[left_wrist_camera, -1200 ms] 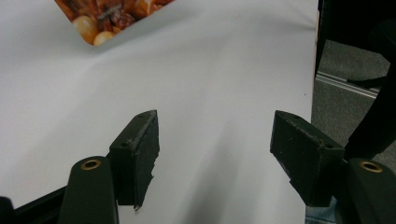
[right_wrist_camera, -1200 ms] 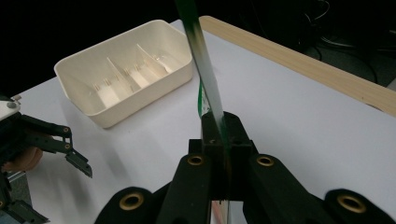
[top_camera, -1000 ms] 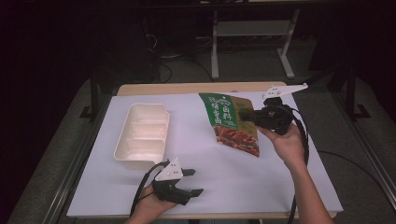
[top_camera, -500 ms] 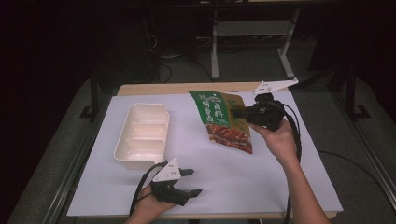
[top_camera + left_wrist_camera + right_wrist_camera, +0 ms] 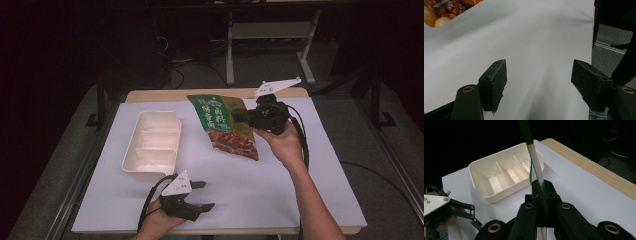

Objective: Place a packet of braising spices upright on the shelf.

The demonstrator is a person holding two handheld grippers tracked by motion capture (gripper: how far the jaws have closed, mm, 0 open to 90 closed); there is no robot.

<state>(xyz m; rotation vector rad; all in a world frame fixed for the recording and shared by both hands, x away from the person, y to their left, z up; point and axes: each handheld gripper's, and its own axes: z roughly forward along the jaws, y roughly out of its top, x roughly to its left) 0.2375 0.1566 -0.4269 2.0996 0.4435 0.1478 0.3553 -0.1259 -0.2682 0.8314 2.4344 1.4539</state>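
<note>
The white-covered counter (image 5: 310, 165) carries a cream plastic tray with divided compartments (image 5: 152, 145) on its left half, and over the last second the green foil food pouch printed with a meat dish (image 5: 225, 127) has travelled leftward above the counter toward that tray, held off the surface and tilted, its lower corner hanging near the sheet. This suggests the pouch is being carried to the tray, with the placing itself not yet done. The right gripper (image 5: 250, 119) has its jaws clamped tight on the pouch's right edge, while the left gripper (image 5: 200, 195) stays low at the near edge of the counter, jaws spread wide and holding nothing. The high view gives the whole layout and the pouch's printed face; the right gripper view instead shows the pouch (image 5: 534, 162) edge-on as a thin strip pinched between the jaws, with the tray (image 5: 506, 173) and its inner dividers beyond it. The left gripper view shows bare white sheet between the open jaws and a corner of the pouch (image 5: 444, 11) at the upper left.
</note>
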